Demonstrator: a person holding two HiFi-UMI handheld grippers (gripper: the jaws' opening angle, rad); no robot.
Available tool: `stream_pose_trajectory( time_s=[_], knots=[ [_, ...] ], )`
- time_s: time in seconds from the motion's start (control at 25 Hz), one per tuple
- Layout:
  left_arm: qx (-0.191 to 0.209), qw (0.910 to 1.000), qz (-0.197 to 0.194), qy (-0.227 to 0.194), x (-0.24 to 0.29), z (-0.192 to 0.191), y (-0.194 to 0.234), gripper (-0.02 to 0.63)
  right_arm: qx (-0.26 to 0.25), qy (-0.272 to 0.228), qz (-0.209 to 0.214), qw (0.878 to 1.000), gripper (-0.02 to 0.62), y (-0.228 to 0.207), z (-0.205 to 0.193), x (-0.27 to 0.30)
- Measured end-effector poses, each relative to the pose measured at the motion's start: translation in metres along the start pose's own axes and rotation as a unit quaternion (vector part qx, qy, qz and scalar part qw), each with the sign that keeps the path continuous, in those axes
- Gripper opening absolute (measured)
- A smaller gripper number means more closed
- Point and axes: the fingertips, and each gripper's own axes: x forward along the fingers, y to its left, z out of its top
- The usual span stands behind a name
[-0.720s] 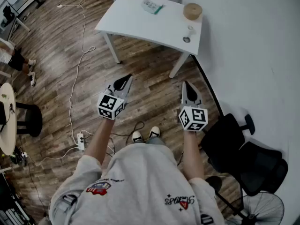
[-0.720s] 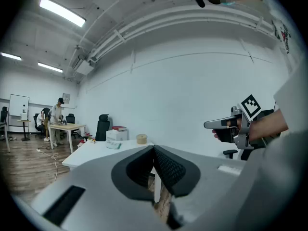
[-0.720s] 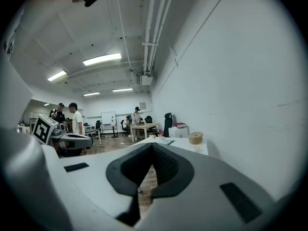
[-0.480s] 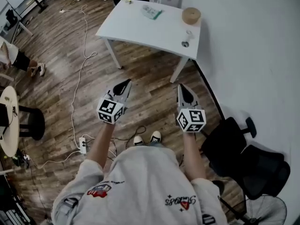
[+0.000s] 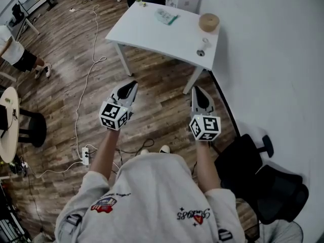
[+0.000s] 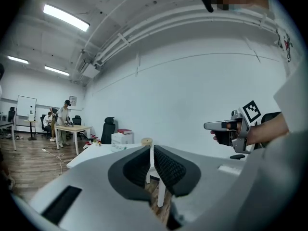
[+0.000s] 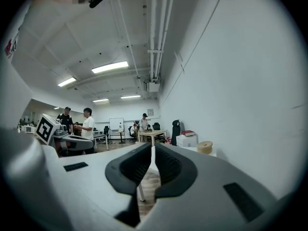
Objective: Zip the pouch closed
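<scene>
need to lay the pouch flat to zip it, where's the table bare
White table: bare across its near-left half, in front of the pouch. Crowded at the right end, with the tape roll and a small object.

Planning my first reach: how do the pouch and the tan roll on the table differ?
The pouch lies flat, pale with teal; the tan roll is round and taller. The pouch sits by the far edge, the tan roll nearer the wall. Both rest on the table, untouched.

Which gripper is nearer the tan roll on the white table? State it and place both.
Right. The right gripper is short of the white table, nearly in line with the tan roll; the left gripper is short too, farther left.
</scene>
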Motion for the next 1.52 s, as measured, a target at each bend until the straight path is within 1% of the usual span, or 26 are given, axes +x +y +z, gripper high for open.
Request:
stream_pose_trajectory(
  time_s=[0.04, 0.12, 0.16, 0.24, 0.32, 0.36, 0.4, 0.44, 0.48, 0.56, 0.68, 0.84, 1.0, 1.12, 1.2, 1.36, 1.44, 1.52],
  knots=[
    [-0.002, 1.0, 0.003, -0.001, 0.0, 0.0, 0.001, 0.01, -0.001, 0.0, 0.002, 1.0, 0.03, -0.001, 0.001, 0.002],
    [-0.011, 0.9999, 0.01, -0.004, 0.002, -0.001, 0.004, 0.028, -0.002, 0.001, 0.005, 1.0, 0.036, -0.004, 0.002, 0.006],
    [-0.015, 0.9998, 0.012, -0.004, 0.004, -0.001, 0.005, 0.056, -0.003, 0.002, 0.003, 1.0, 0.064, -0.005, 0.002, 0.008],
    [-0.023, 0.9997, 0.012, -0.001, 0.009, -0.003, 0.006, 0.145, -0.006, 0.004, -0.001, 1.0, 0.138, -0.008, 0.002, 0.012],
    [-0.028, 0.9995, 0.014, 0.0, 0.013, -0.004, 0.007, 0.263, -0.01, 0.004, -0.005, 1.0, 0.235, -0.011, 0.002, 0.015],
    [-0.032, 0.9993, 0.016, -0.001, 0.015, -0.006, 0.007, 0.309, -0.012, 0.005, -0.008, 1.0, 0.283, -0.012, 0.001, 0.017],
    [-0.04, 0.999, 0.018, -0.003, 0.017, -0.007, 0.007, 0.354, -0.014, 0.006, -0.013, 1.0, 0.315, -0.015, 0.0, 0.018],
    [-0.05, 0.9986, 0.016, -0.006, 0.018, -0.008, 0.007, 0.375, -0.016, 0.006, -0.02, 1.0, 0.345, -0.018, 0.0, 0.018],
    [-0.059, 0.9981, 0.012, -0.008, 0.02, -0.009, 0.005, 0.379, -0.018, 0.005, -0.027, 0.999, 0.376, -0.02, 0.0, 0.017],
    [-0.064, 0.9979, 0.005, -0.004, 0.024, -0.009, -0.001, 0.379, -0.019, 0.003, -0.035, 0.999, 0.394, -0.024, 0.002, 0.015],
    [-0.051, 0.9987, 0.002, 0.006, 0.028, -0.01, -0.009, 0.379, -0.019, 0.004, -0.037, 0.999, 0.403, -0.026, 0.002, 0.01],
    [-0.055, 0.9984, -0.001, 0.013, 0.03, -0.015, -0.022, 0.379, -0.011, 0.007, -0.029, 1.0, 0.402, -0.031, -0.003, 0.002],
    [-0.063, 0.9979, 0.005, 0.016, 0.034, -0.023, -0.035, 0.379, -0.002, 0.007, -0.019, 1.0, 0.38, -0.039, -0.01, -0.008],
    [-0.056, 0.9979, 0.002, 0.033, 0.038, -0.033, -0.048, 0.379, 0.01, 0.008, -0.024, 1.0, 0.373, -0.05, -0.017, -0.012],
    [-0.052, 0.998, 0.0, 0.036, 0.042, -0.034, -0.052, 0.379, 0.012, 0.005, -0.027, 1.0, 0.368, -0.058, -0.015, -0.013],
    [-0.05, 0.9984, 0.0, 0.027, 0.056, -0.025, -0.047, 0.379, 0.018, -0.008, -0.03, 0.999, 0.352, -0.068, -0.006, -0.005],
    [-0.048, 0.9985, 0.001, 0.024, 0.061, -0.023, -0.043, 0.379, 0.023, -0.007, -0.031, 0.999, 0.339, -0.071, -0.007, 0.0],
    [-0.044, 0.9987, 0.002, 0.023, 0.068, -0.021, -0.036, 0.379, 0.022, -0.005, -0.031, 0.999, 0.339, -0.074, -0.008, 0.009]
  ],
)
